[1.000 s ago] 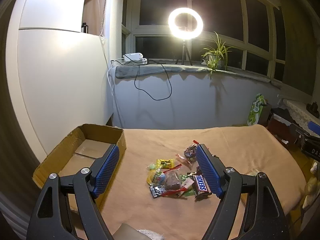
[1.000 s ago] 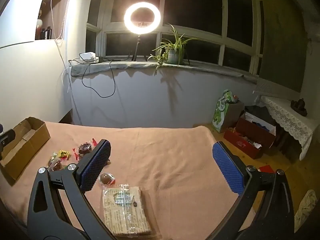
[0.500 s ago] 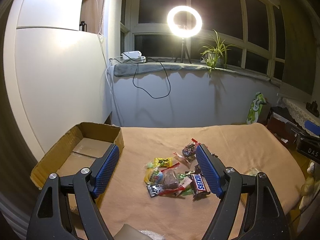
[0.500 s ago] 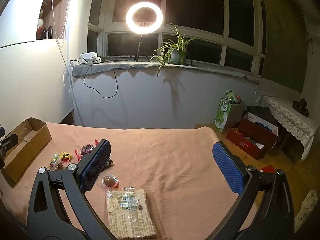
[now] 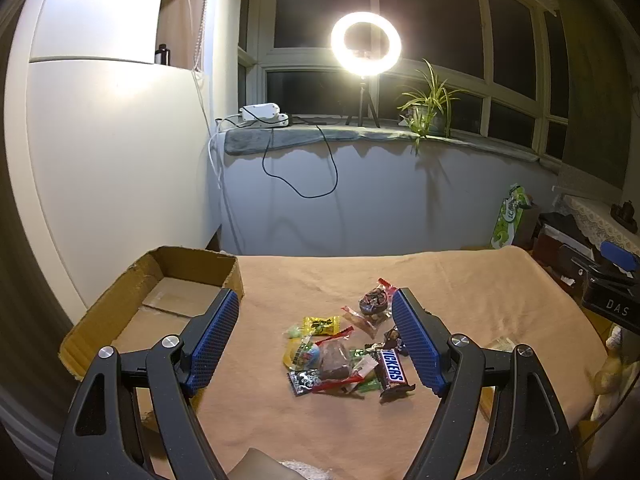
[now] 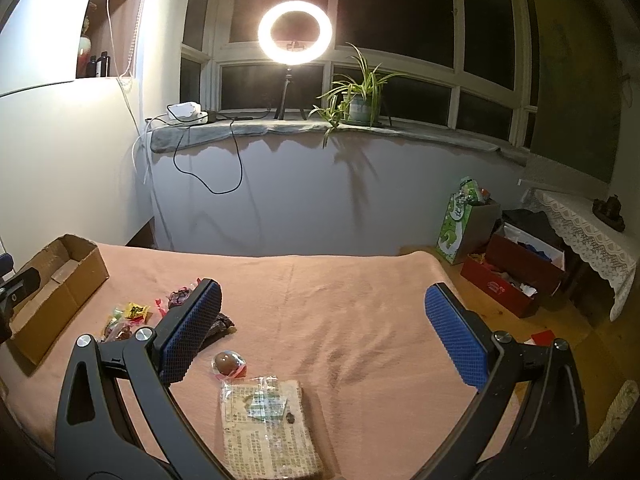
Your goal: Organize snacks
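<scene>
Both grippers, left [image 5: 316, 340] and right [image 6: 324, 336], spread empty; only right view shows flat packet [image 6: 268, 424], long axis toward box [image 6: 60, 280]-side ring light [image 6: 295, 33].

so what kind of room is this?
Likely a home bedroom or enclosed balcony: a blanket-covered bed, a windowsill with a potted plant and ring light, bags and boxes on the floor.

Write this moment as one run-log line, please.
left gripper: open, above snack pile | right gripper: open, holding nothing | box: no snacks visible inside | flat packet: on blanket
</scene>
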### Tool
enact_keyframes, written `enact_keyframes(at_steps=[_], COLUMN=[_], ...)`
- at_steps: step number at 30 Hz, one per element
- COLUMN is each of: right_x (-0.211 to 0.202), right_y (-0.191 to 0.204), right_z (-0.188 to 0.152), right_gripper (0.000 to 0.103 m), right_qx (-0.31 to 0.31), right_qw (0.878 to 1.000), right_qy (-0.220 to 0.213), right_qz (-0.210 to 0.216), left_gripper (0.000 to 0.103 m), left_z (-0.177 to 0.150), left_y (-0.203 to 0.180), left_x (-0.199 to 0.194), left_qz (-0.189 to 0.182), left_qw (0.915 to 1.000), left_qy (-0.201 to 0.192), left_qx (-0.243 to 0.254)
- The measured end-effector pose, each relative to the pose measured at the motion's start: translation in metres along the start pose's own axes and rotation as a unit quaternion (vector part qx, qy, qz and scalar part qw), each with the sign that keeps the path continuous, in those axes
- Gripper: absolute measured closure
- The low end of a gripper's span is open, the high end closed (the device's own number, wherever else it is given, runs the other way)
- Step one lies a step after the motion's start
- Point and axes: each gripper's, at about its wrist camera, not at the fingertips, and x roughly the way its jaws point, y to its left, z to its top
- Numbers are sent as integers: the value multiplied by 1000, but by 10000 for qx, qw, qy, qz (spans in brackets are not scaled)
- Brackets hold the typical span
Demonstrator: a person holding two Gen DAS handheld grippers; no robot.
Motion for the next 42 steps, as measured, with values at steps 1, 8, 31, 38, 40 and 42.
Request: enact_keyframes(at_steps=[1,8,31,38,40,42], right_x=[0,1,4,11,13,16], right_y=[0,2,7,4,4,1], right_z=[0,0,2,-3,-5,-7], right_gripper=[0,0,0,0,0,0], right_qx=[0,-12,-67,-108,-123,-127], right_qw=[10000,10000,9999,9998,9997,9995], right_qy=[4,3,56,153,196,269], right_qz=[2,9,53,55,56,58], left_gripper=[24,24,24,24,24,24], left_z=[0,0,-4,-11,-15,-19], left_y=[-1,-4,-19,-25,-28,-34], left_x=[0,0,0,6,9,12], left_qz=[-4,-15,-121,-314,-446,-540], left_qw=[10000,10000,9999,9990,9980,9970], left_qy=[1,2,95,304,433,537], left_qx=[4,12,44,97,96,138])
